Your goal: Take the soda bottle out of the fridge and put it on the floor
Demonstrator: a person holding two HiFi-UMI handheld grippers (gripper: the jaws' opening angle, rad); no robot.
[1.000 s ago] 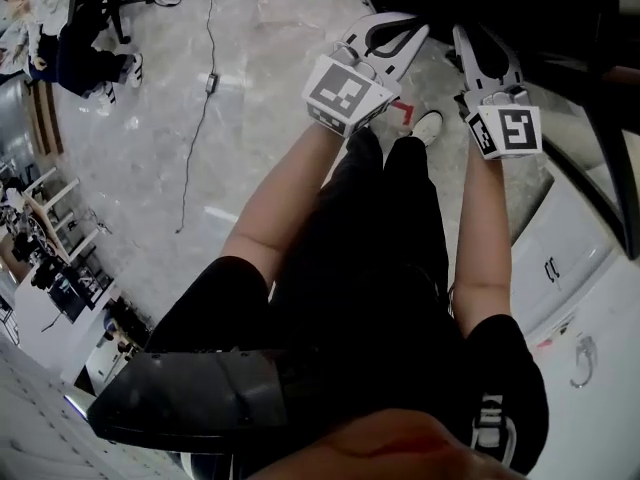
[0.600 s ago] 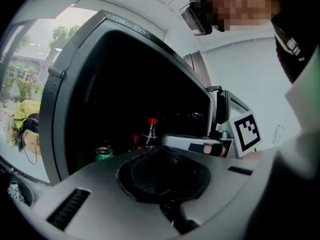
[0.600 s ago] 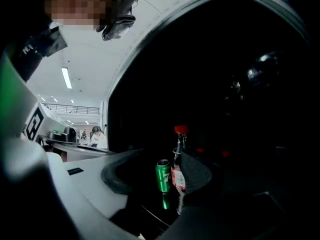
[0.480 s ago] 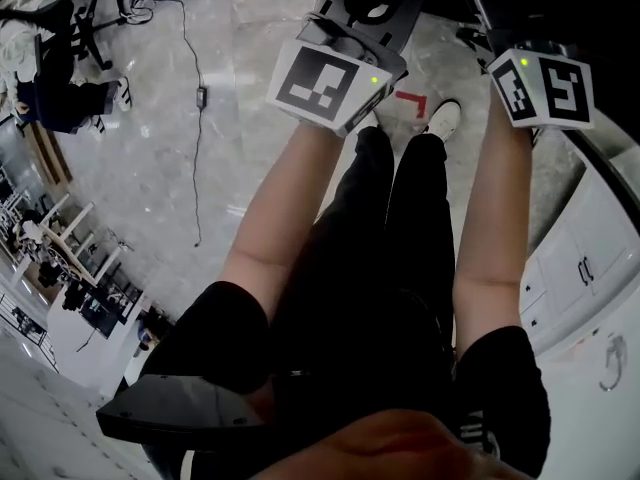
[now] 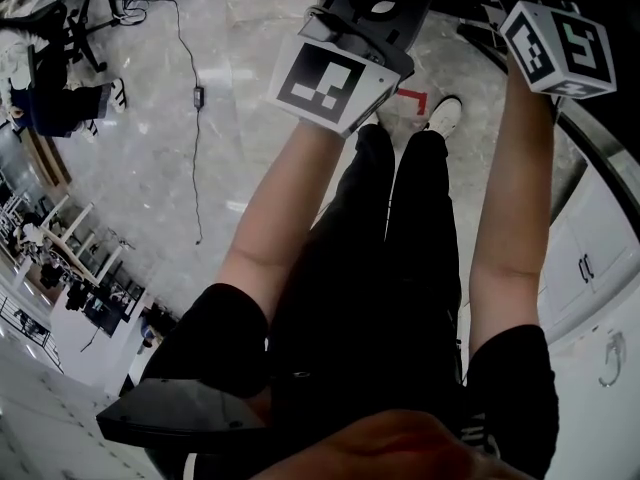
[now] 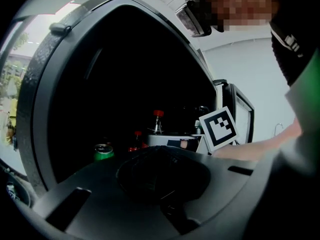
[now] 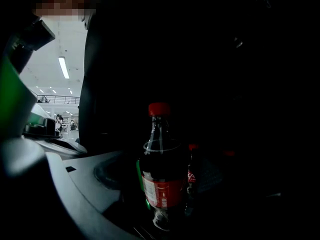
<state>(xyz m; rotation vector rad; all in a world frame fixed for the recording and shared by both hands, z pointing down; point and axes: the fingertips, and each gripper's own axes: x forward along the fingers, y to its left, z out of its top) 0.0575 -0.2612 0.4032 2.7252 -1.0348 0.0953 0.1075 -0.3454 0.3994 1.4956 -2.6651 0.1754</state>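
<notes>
As the fingers of the right gripper (image 7: 159, 219) are being opened, with the untouched soda bottle (image 7: 160, 181) between them at centre frame, its labelled body should be squarely enclosed before closing, the smaller bottle (image 7: 193, 181) just right being avoided

Left hand-held gripper (image 5: 372, 10) and right hand-held gripper (image 5: 558, 48) held above grey floor (image 5: 250, 58).

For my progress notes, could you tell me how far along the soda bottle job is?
Done: the fridge is open. In hand: the right tool, jaws opening, faces the soda bottle, which stands inside, not gripped. Remaining: grip it, lift it out, set it on the floor.
</notes>
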